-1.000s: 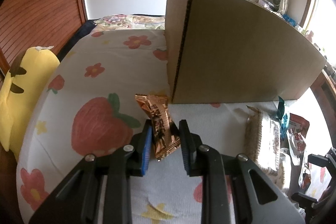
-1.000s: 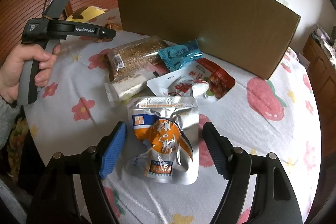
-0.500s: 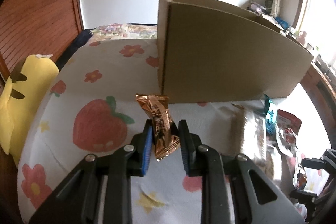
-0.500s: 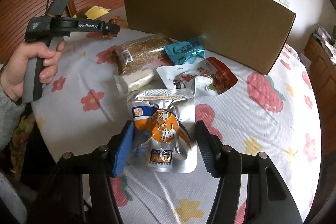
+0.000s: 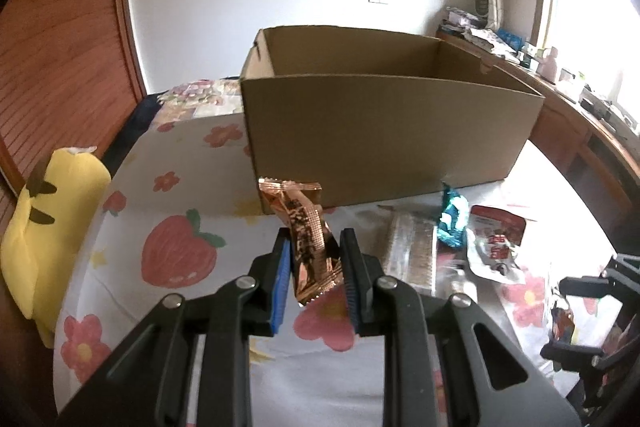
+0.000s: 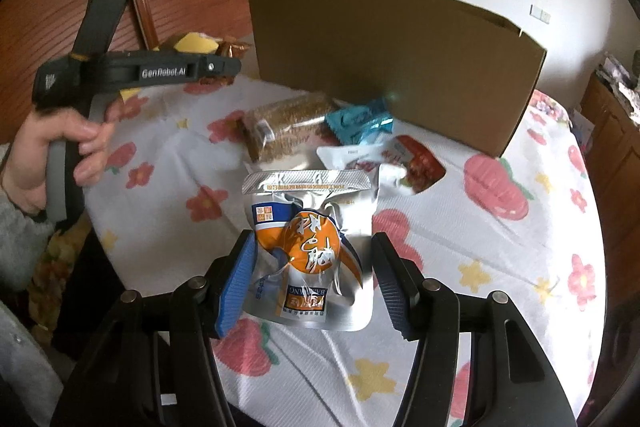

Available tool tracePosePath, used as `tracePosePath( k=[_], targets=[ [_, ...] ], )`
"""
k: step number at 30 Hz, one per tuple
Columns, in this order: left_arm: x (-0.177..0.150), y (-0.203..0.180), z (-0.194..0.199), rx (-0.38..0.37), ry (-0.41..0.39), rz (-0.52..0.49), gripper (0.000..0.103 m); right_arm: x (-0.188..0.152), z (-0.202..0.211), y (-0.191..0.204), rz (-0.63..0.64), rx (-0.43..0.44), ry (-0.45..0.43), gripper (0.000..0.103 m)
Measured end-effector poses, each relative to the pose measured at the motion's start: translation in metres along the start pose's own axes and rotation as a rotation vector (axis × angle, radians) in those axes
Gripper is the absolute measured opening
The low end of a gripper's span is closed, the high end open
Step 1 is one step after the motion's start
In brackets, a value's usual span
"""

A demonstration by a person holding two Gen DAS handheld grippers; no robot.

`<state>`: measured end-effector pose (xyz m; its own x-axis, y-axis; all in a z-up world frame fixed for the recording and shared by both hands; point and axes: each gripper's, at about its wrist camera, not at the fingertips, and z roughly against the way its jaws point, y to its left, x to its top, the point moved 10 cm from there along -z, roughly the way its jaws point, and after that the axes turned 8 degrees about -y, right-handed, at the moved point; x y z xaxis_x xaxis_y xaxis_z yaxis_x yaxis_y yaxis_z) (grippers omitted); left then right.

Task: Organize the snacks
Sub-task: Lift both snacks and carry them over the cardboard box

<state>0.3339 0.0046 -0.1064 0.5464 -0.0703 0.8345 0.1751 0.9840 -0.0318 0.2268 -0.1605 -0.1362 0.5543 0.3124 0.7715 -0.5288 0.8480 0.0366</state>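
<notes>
Copper-foil snack packet [image 5: 310, 239] hung clenched in the left claw [image 5: 314, 259], lifted off the flowered worktop [image 5: 132, 187] just short of the open cardboard box [image 5: 384, 131]. The right claw [image 6: 314, 275] gripped the silver-and-orange pouch [image 6: 310, 247], also raised. Judging by this, loading was underway; next, each packet needed carrying over the box rim and letting go.

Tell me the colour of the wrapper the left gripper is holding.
Shiny copper-orange snack wrapper with dark print, clearest in the left wrist view between the left gripper fingers.
</notes>
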Motion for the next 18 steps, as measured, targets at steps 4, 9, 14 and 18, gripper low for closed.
tracePosePath(
  k=[4,9,14,18],
  targets=[
    [0.003,-0.007,0.006,-0.005,-0.012,-0.013,0.022,0.008,0.009,-0.005,-0.019,-0.006,-0.03,0.06],
    [0.003,-0.011,0.009,-0.013,-0.018,-0.008,0.022,0.014,0.017,-0.014,-0.044,-0.018,-0.057,0.06],
    [0.002,-0.012,0.009,-0.02,-0.02,-0.003,0.022,0.012,0.016,-0.025,-0.067,-0.032,-0.061,0.06],
    [0.001,-0.015,0.011,-0.024,-0.022,-0.008,0.022,0.011,0.013,-0.032,-0.088,-0.04,-0.061,0.06]
  ],
)
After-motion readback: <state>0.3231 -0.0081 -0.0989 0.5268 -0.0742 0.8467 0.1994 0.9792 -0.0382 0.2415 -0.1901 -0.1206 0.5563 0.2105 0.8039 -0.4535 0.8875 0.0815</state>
